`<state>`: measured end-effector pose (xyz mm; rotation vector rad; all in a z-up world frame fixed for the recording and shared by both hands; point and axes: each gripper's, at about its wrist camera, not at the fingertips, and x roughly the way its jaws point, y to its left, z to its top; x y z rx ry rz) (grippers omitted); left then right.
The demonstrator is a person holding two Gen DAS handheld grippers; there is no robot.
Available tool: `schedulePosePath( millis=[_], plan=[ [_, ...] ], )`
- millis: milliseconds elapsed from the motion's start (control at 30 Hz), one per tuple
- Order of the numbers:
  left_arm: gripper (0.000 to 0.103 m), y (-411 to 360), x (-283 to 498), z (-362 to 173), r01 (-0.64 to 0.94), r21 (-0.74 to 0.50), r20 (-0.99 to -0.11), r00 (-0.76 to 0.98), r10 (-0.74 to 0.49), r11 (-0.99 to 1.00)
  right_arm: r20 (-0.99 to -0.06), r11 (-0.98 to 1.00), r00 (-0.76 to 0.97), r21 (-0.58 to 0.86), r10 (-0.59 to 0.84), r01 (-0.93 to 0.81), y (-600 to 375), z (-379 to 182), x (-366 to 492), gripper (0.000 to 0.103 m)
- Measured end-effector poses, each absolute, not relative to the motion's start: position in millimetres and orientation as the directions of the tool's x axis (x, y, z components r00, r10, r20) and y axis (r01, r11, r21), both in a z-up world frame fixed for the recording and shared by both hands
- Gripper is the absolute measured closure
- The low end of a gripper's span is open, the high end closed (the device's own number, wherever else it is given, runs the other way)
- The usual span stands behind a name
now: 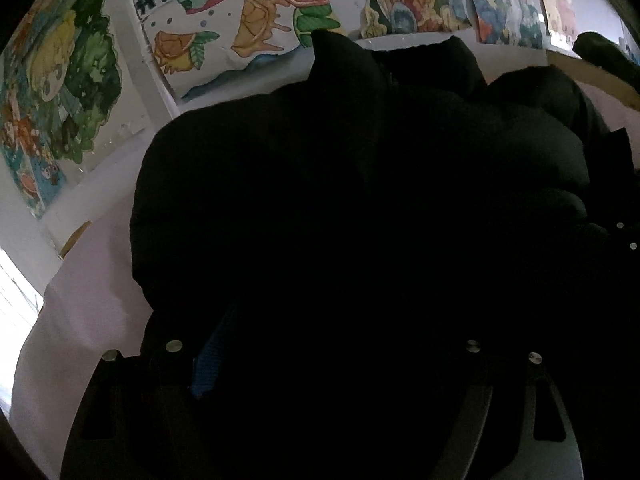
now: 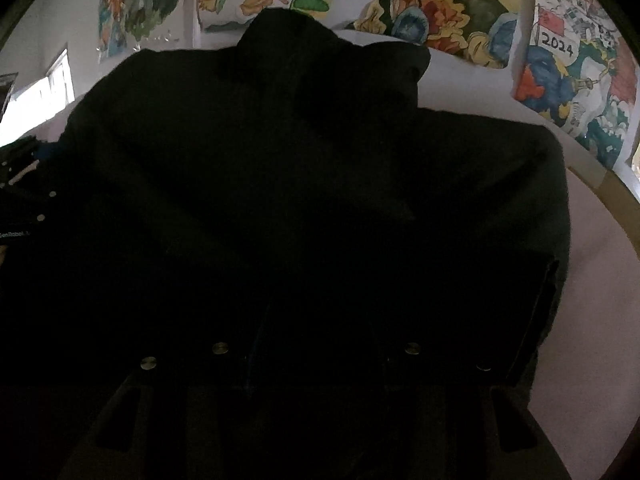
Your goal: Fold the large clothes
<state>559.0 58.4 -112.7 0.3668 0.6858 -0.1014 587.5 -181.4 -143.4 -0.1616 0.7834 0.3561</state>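
On the white worktop [image 2: 500, 92] lies a black garment [image 2: 304, 184], partly folded: sleeves look tucked in, collar end far off, more folds probably left. Left hand-held gripper [image 1: 320, 360] and right hand-held gripper [image 2: 316, 360] sit at its near hem; too dark, cannot tell their opening or hold. Drawings [image 1: 224, 20] behind.

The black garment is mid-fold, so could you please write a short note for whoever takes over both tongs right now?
Left tongs: buried under dark cloth; grip cannot be told.
Right tongs: the same, too dark to judge.
The black garment lies bunched on the white table, below the wall paintings.
Done: some layers look folded over.
Left: flatten it and finish the fold.
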Motion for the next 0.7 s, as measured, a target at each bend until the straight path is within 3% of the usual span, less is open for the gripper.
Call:
schedulePosePath(
  millis=[233,333,433,500,600,700],
  plan=[
    [0.024,57,559,-117,0.198,0.309,-0.617,0.786,0.037,0.93,-0.706,0.928,0.656,0.006,0.267,-0.372,-184,-148,589,0.062],
    [0.024,65,555,-106,0.209,0.257,-0.615,0.788,-0.007,0.943,-0.684,0.919,0.651,0.073,0.33,-0.388,-194,-135,585,0.061],
    [0.024,75,547,-89,0.231,0.176,-0.602,0.795,-0.081,0.957,-0.651,0.901,0.649,0.134,0.394,-0.412,-207,-114,582,0.045],
    [0.024,84,540,-74,0.244,0.104,-0.581,0.802,-0.14,0.964,-0.616,0.898,0.671,0.152,0.413,-0.413,-212,-99,580,0.029],
    [0.024,91,537,-52,0.263,0.029,-0.565,0.8,-0.201,0.964,-0.577,0.902,0.699,0.195,0.423,-0.385,-219,-77,592,0.023],
    [0.021,85,559,-18,0.26,0.033,-0.556,0.807,-0.199,0.965,-0.568,0.902,0.701,0.281,0.431,-0.327,-222,-59,631,0.018]
  ],
)
